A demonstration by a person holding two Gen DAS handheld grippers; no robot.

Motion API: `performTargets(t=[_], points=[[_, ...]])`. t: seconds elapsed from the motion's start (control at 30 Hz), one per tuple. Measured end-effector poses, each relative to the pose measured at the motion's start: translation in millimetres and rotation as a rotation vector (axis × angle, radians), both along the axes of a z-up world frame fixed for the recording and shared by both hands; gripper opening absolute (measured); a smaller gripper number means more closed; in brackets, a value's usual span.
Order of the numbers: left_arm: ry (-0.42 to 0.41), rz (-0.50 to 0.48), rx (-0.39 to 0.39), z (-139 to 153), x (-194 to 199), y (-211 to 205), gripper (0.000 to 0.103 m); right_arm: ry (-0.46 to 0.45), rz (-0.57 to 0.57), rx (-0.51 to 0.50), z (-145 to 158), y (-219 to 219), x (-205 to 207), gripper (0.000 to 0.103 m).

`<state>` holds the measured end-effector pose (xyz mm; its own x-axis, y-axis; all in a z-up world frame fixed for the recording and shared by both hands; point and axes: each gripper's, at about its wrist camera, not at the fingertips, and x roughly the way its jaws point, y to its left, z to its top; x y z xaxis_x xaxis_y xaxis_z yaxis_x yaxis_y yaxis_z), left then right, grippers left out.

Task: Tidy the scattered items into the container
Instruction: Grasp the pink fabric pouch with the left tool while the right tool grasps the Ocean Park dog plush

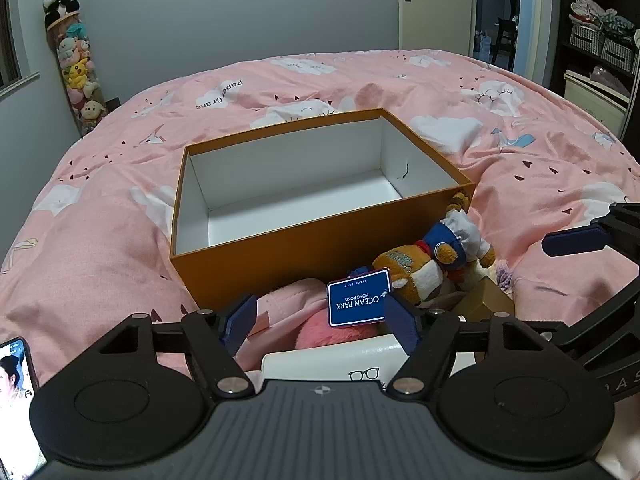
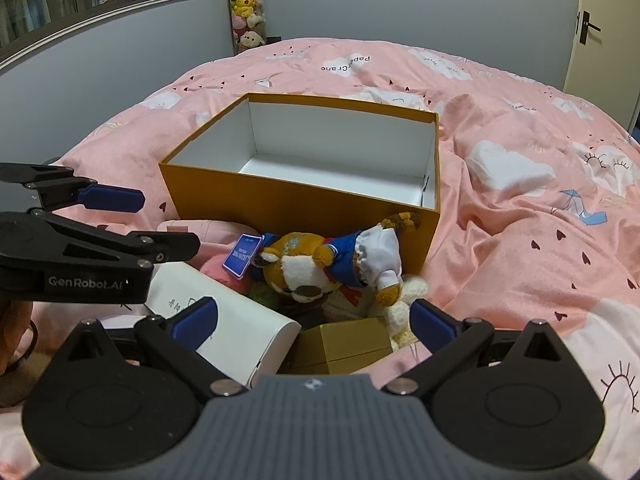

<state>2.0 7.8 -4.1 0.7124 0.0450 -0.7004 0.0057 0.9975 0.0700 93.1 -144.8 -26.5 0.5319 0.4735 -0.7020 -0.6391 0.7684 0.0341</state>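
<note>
The plush fox (image 2: 316, 276) in its blue sailor top is lying on its side in a small heap against the near wall of the orange box (image 2: 296, 204), on the pink bed cover (image 2: 520, 240). It is judged to be light, soft and squashy, unlikely to slip or break; the stuffed body is likely the surest place to be gripped, not the blue paper tag (image 1: 358, 298), which could tear. Around it a white case (image 2: 236, 328), a gold carton (image 2: 344, 346), a pink plush (image 1: 332, 334) and a cream plush (image 2: 404, 304) are being crowded together.

The right gripper (image 2: 312, 322) is being held wide open just short of the fox, nothing between its fingers. The left gripper (image 1: 320, 318) is also being held open and empty, with the tag lying between its fingers (image 1: 400, 316).
</note>
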Motion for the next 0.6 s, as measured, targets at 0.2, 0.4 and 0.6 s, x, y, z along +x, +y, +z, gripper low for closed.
performTargets(t=[0.2, 0.4, 0.6], points=[[-0.001, -0.008, -0.023, 1.5, -0.1, 4.9, 0.081, 0.021, 0.008, 0.003, -1.9, 0.0, 2.3, 0.102], [0.027, -0.018, -0.034, 1.8, 2.1, 14.9, 0.065, 0.043, 0.013, 0.017, -3.1, -2.2, 4.9, 0.095], [0.064, -0.017, -0.019, 2.3, 6.2, 25.7, 0.050, 0.072, 0.027, 0.037, -0.4, -4.4, 18.7, 0.076]])
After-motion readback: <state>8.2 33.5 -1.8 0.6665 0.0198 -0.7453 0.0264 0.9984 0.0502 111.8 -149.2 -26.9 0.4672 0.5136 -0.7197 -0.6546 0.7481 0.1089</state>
